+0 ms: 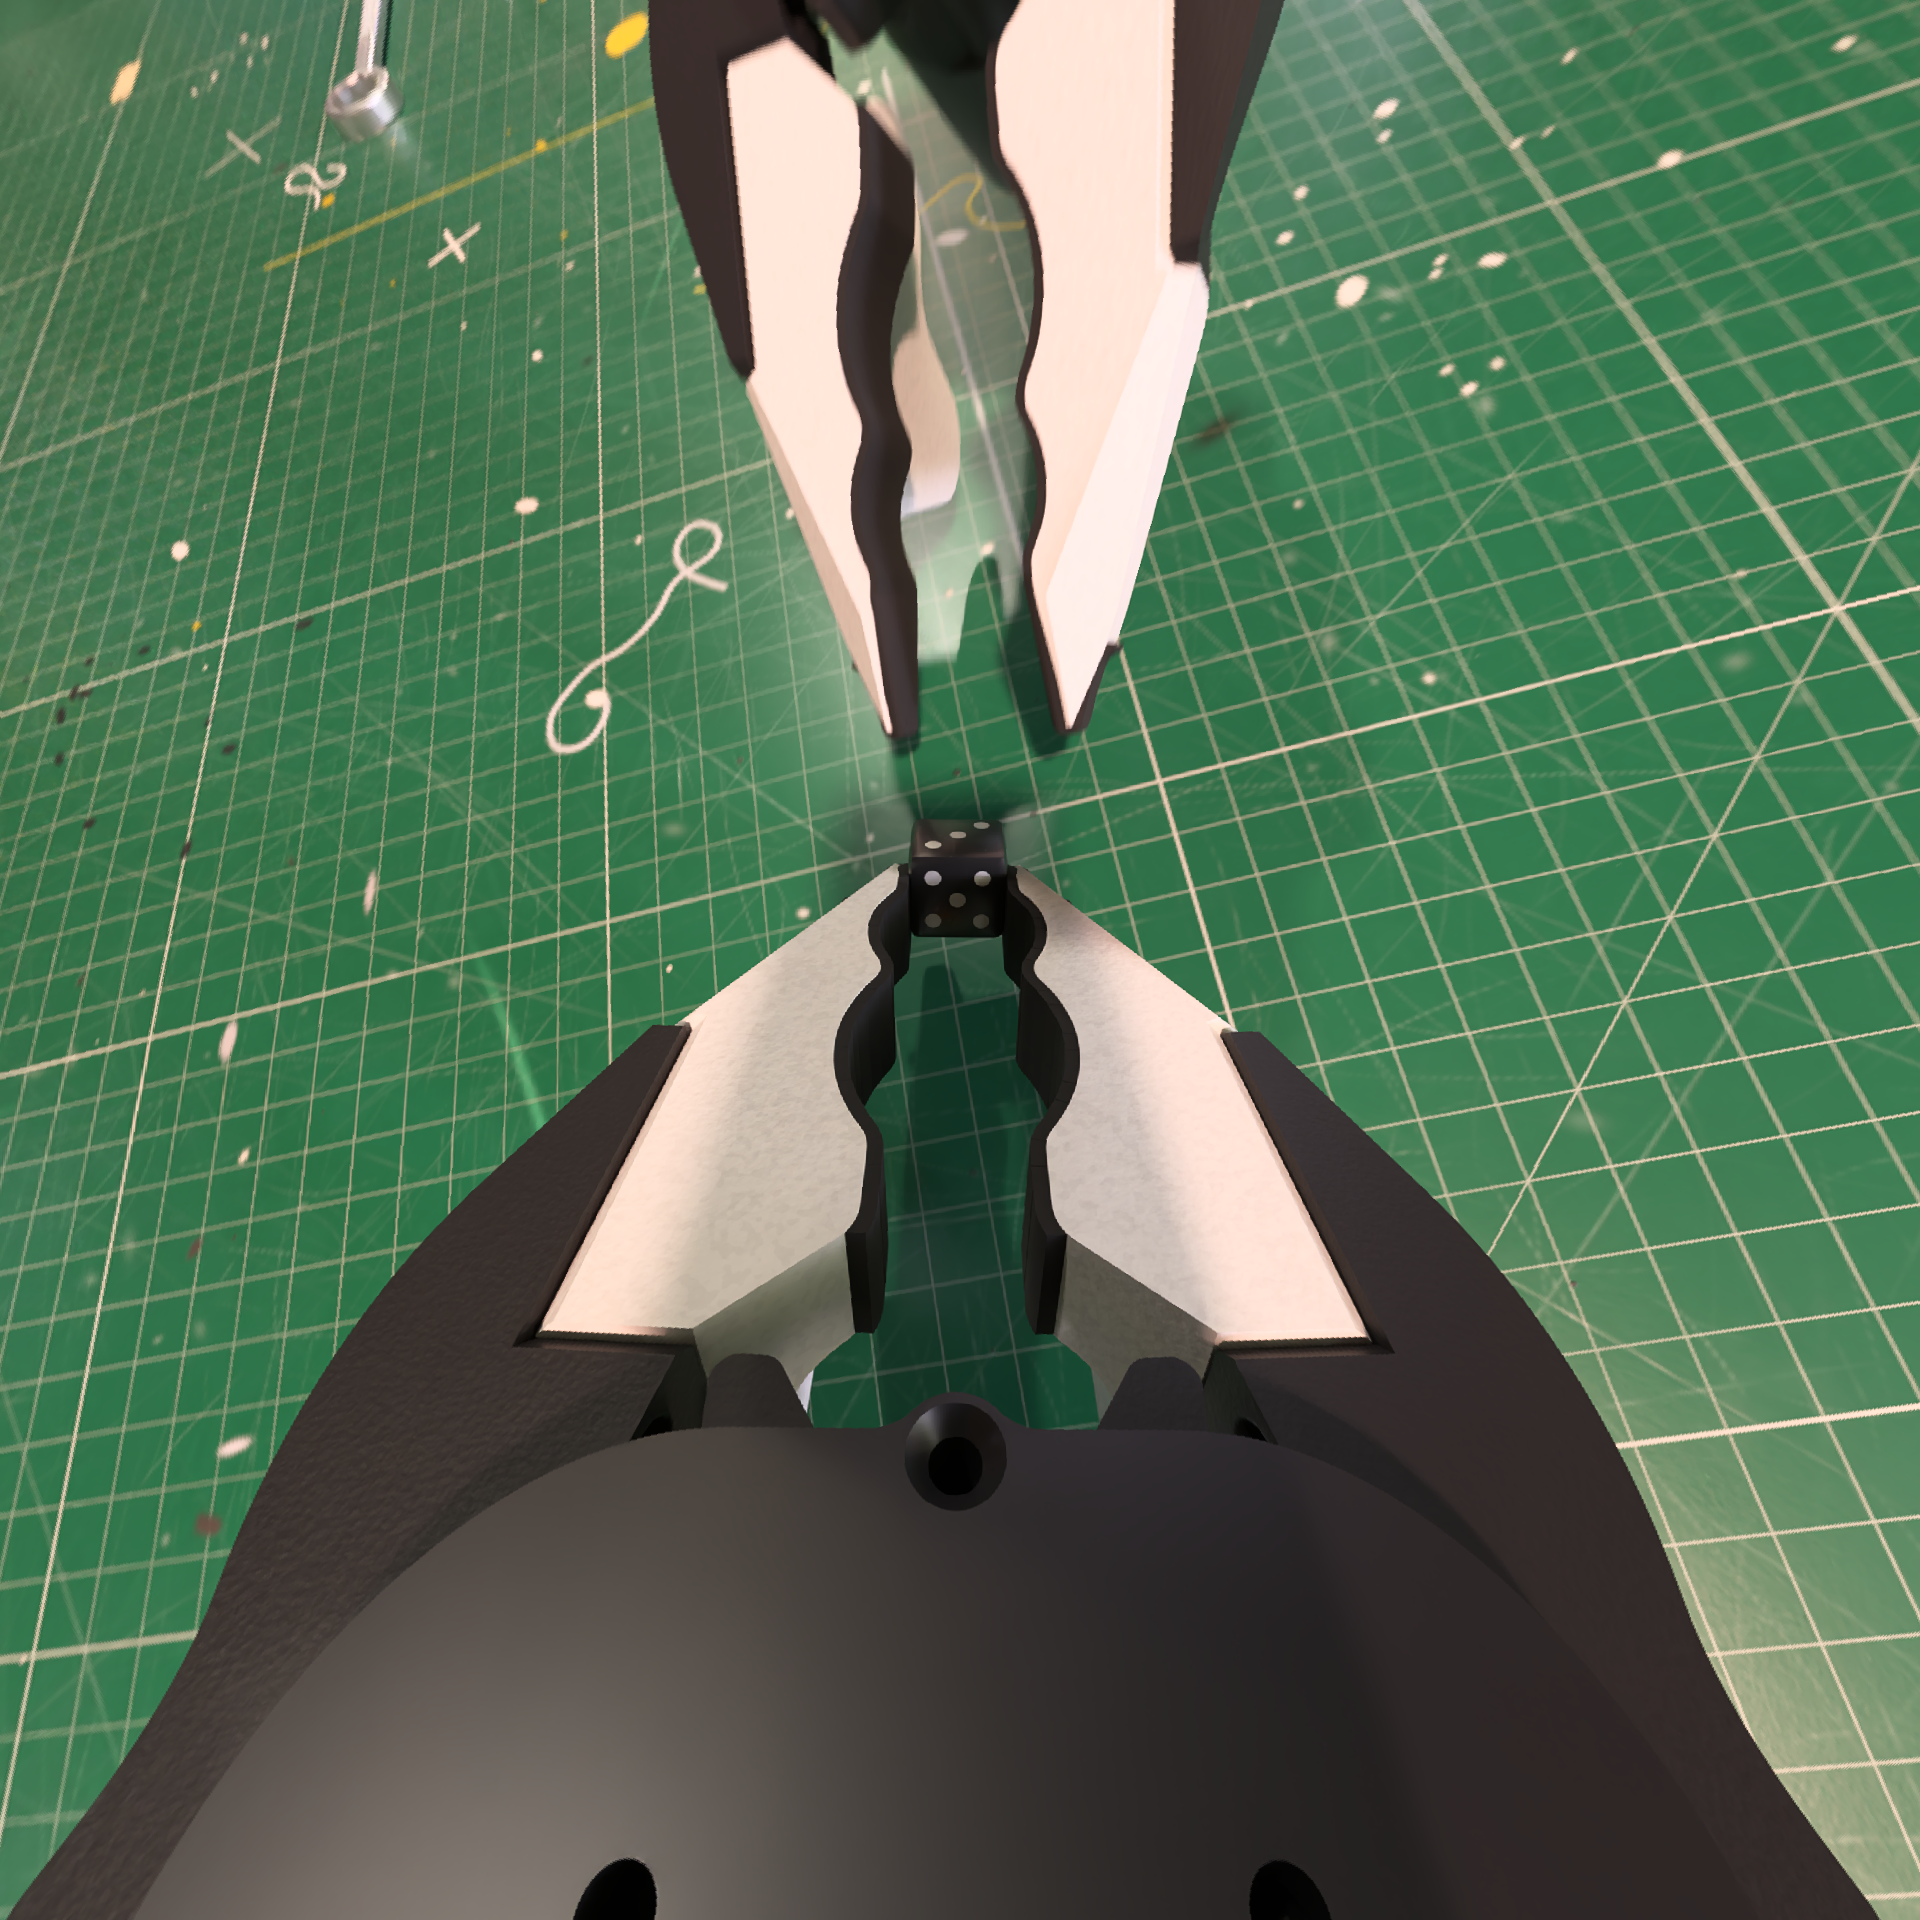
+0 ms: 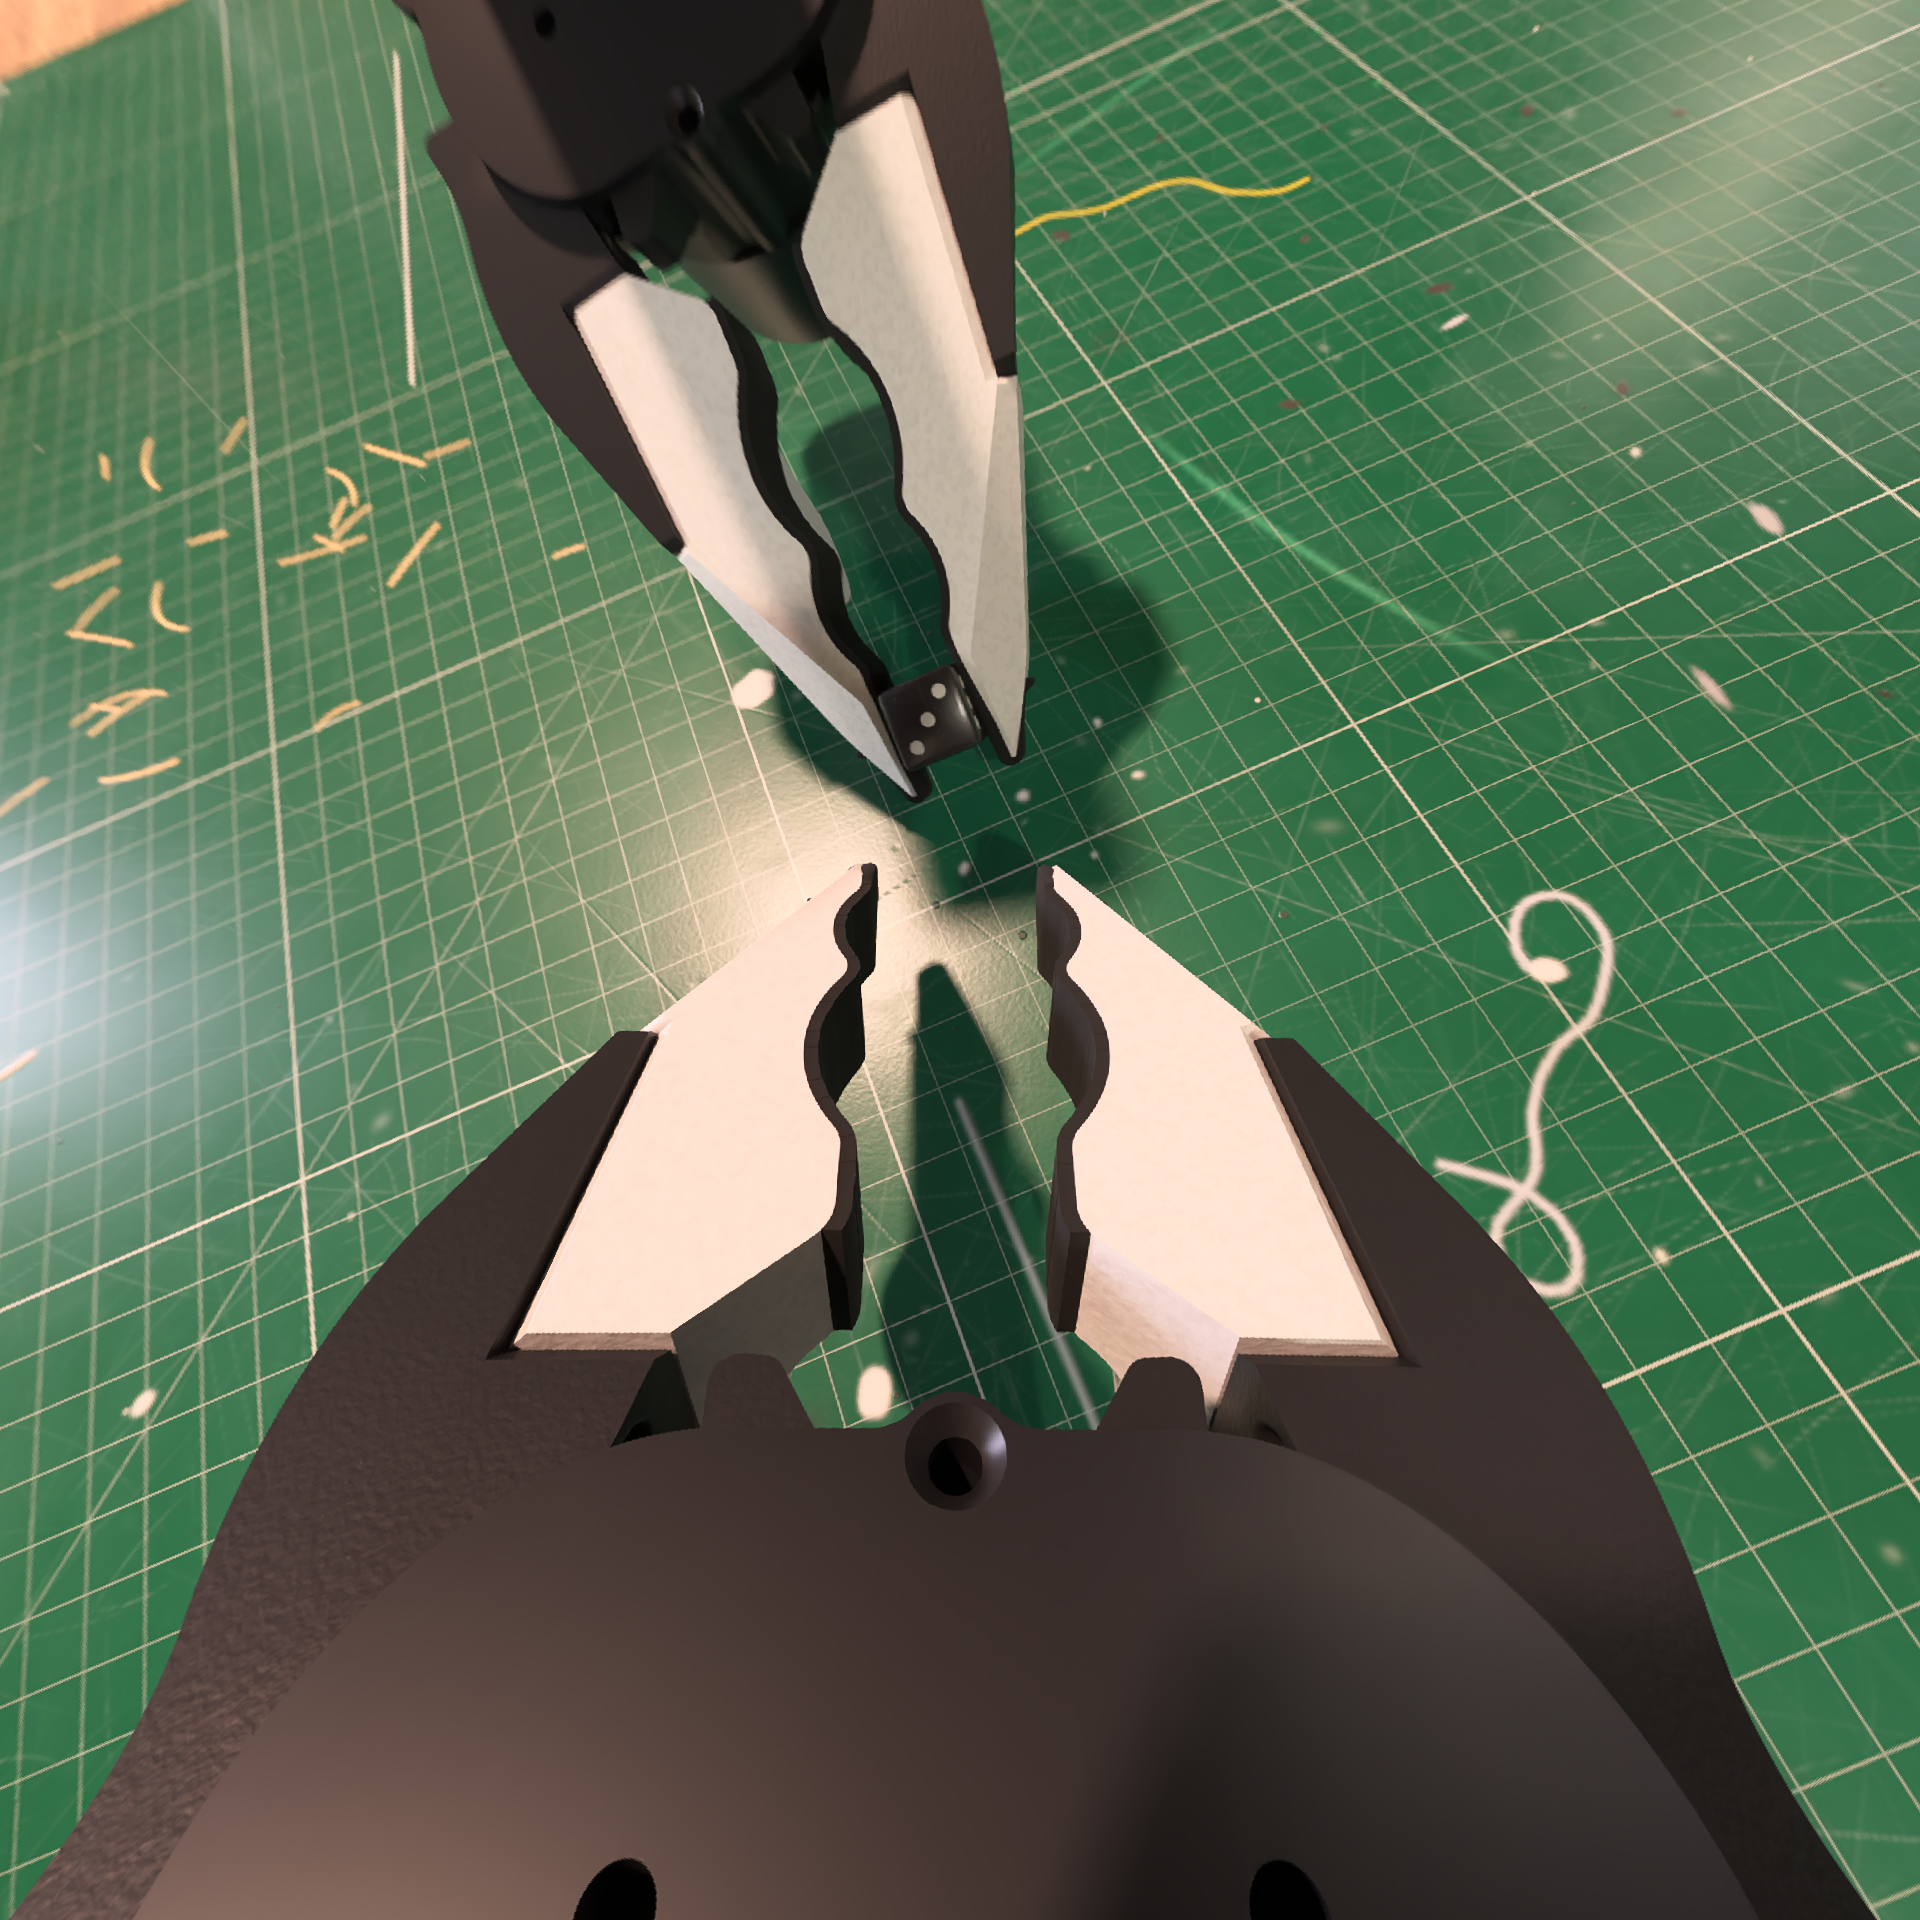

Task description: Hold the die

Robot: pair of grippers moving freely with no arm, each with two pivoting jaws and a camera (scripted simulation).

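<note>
A small black die with white pips [image 1: 957, 879] sits between the fingertips of my left gripper [image 1: 957, 894], which is shut on it just above the green cutting mat. In the right wrist view the same die [image 2: 928, 720] shows pinched in the left gripper [image 2: 961, 764] facing me. My right gripper [image 2: 956, 883] is open and empty, its tips a short way in front of the die, pointing at it. In the left wrist view the right gripper [image 1: 982, 727] hangs opposite, tips just beyond the die.
The green cutting mat [image 1: 1558, 935] with a white grid covers the surface, marked with paint specks and white squiggles [image 2: 1548, 1091]. A metal socket tool [image 1: 364, 99] lies far left. Tan shavings [image 2: 229, 582] are scattered at the left, and a yellow thread [image 2: 1164, 197] lies beyond.
</note>
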